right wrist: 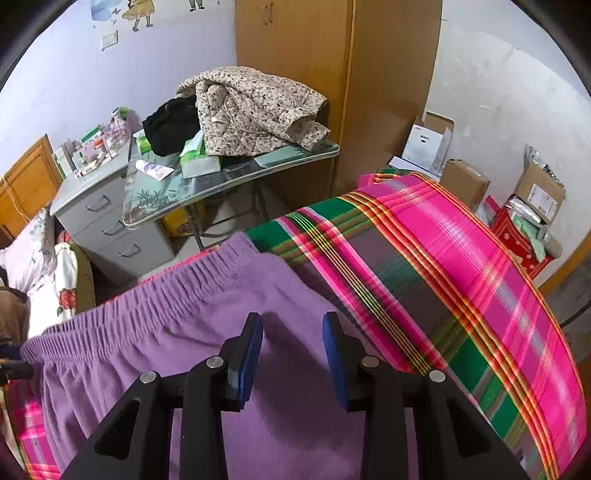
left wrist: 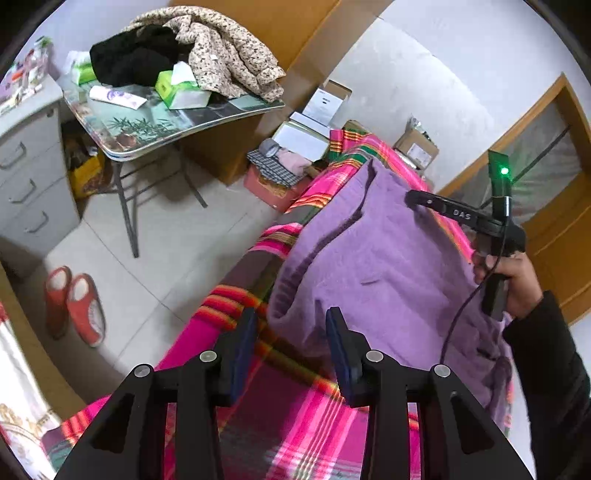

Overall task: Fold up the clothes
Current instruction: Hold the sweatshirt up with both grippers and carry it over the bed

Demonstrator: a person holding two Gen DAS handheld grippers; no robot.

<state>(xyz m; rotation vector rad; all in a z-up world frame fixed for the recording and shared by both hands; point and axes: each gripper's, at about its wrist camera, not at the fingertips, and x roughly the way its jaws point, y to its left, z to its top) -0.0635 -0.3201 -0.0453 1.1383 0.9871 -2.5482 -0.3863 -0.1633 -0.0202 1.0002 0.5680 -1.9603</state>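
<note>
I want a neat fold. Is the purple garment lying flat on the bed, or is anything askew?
Not quite flat. The purple garment lies on the plaid bedspread, but one edge near the bedside is rolled into a raised lip, and a dark crease runs along it.

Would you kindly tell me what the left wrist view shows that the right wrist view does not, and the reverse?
Only the left wrist view shows the red slippers on the floor, the right gripper from the side, the hand holding it, and the open left gripper. Only the right wrist view shows the garment's elastic waistband, the pillow and the wall sticker. Both show the purple garment on the plaid blanket, the folding table with the floral jacket, and the drawers.
</note>
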